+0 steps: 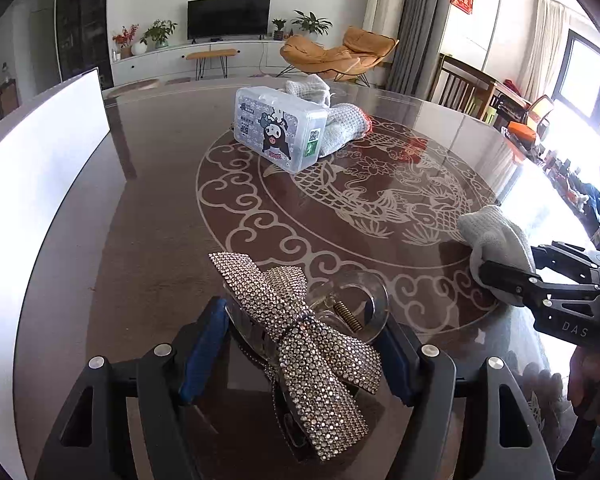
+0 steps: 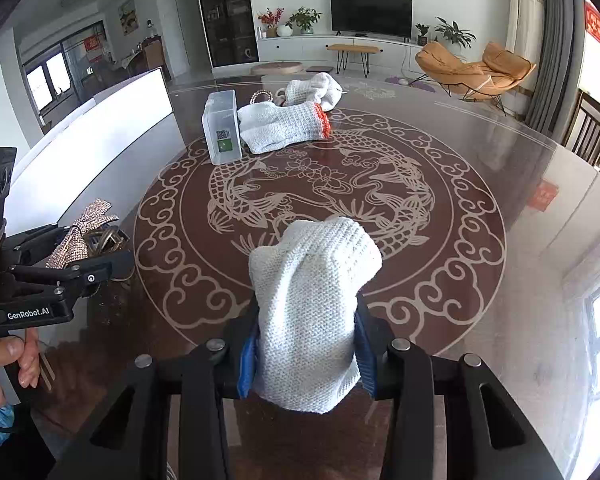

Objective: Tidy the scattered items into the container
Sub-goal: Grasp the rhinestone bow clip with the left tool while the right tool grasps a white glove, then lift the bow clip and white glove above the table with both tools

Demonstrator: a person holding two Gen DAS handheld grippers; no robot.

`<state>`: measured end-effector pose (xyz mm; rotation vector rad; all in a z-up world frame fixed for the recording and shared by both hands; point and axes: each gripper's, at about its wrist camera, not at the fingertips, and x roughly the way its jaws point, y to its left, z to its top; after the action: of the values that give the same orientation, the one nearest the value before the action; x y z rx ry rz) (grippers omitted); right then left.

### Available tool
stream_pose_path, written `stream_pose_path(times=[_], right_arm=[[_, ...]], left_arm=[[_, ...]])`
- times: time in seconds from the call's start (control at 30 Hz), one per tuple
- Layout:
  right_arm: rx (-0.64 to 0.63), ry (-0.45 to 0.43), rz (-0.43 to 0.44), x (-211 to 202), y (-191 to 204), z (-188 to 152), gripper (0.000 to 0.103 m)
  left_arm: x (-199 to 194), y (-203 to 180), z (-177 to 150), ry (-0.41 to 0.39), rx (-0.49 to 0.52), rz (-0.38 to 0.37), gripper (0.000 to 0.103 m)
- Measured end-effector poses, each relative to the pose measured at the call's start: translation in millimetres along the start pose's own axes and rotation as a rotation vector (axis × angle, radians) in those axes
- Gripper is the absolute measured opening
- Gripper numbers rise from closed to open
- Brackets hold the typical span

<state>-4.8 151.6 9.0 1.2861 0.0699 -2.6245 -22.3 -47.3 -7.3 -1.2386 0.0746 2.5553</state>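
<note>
My left gripper (image 1: 300, 320) is shut on a rhinestone bow hair clip (image 1: 300, 344), its blue pads pressing the clip's clear body from both sides, low over the near part of the table. In the right wrist view the same left gripper (image 2: 76, 248) and bow hair clip (image 2: 80, 232) show at the left. My right gripper (image 2: 308, 312) is shut on a white knit glove (image 2: 312, 304), which bulges out above the pads. The right gripper (image 1: 516, 260) and glove (image 1: 496, 232) also show at the right of the left wrist view. A white container (image 1: 40, 184) (image 2: 100, 128) stands along the table's left side.
On the far part of the dark fish-patterned glass table (image 2: 480, 200) stand a clear plastic box (image 1: 280, 128) (image 2: 222, 128), a knit glove with an orange cuff (image 2: 284, 128), another glove (image 2: 312, 88) and a bead bracelet (image 2: 260, 96). A hand (image 2: 4, 360) holds the left gripper's handle.
</note>
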Motion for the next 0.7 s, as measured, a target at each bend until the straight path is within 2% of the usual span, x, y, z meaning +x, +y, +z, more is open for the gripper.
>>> stream_pose_path(times=[0.07,0.1,0.3,0.7], right_arm=[[0.018,0.014,-0.017,5.2,-4.2,-5.0,0.058],[0.018,0.001,-0.022,3.8,-4.5,-4.6,0.061],[-0.016,0.007,-0.069,14.4,1.5,2.1,0.07],[0.018,0.008,-0.088,16.4,2.4,3.5,0.071]], left_arm=[[4.1,-4.8,0.3,0.023,0.003,0.063,0.082],[5.0,-3.8,-1.4,0.028,-0.003,0.086,0.084],[13.9,2.3,-1.2,0.071,-0.033,0.144,0.102],[15.1,1.6,-0.6,0.072,-0.042,0.149,0.103]])
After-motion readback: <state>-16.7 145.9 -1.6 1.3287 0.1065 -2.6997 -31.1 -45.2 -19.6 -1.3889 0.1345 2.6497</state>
